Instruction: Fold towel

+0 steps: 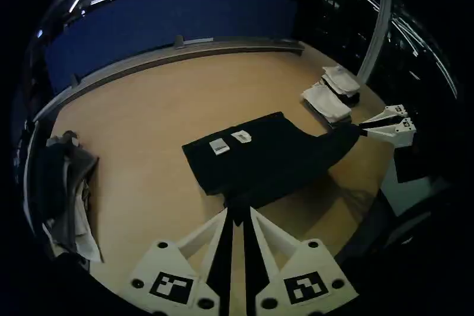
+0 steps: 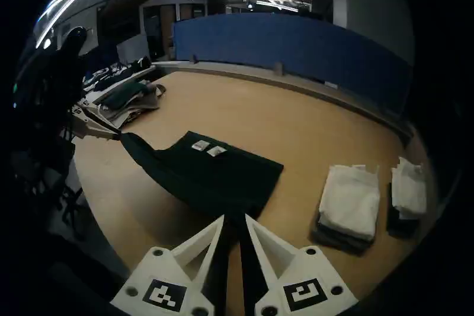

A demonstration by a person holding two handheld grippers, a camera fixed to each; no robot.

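The dark towel (image 1: 266, 156) lies spread in the middle of the wooden table (image 1: 148, 114). Its two white tags (image 1: 230, 141) are on the side toward the blue partition (image 1: 166, 19). The left gripper (image 1: 240, 212), at the bottom centre of the left gripper view, has its fingers pressed nearly together on one near corner. The right gripper (image 2: 235, 218), at the bottom centre of the right gripper view, pinches the other near corner the same way. The held edge runs straight from one gripper to the other and looks pulled taut, slightly off the wood. In the left gripper view it slants off to the middle right. The rest of the cloth lies flat ahead of both grippers, so the fold looks set to go forward, toward the tags. Folded white stacks (image 2: 349, 197) sit just beyond the right-hand end, near enough to brush.
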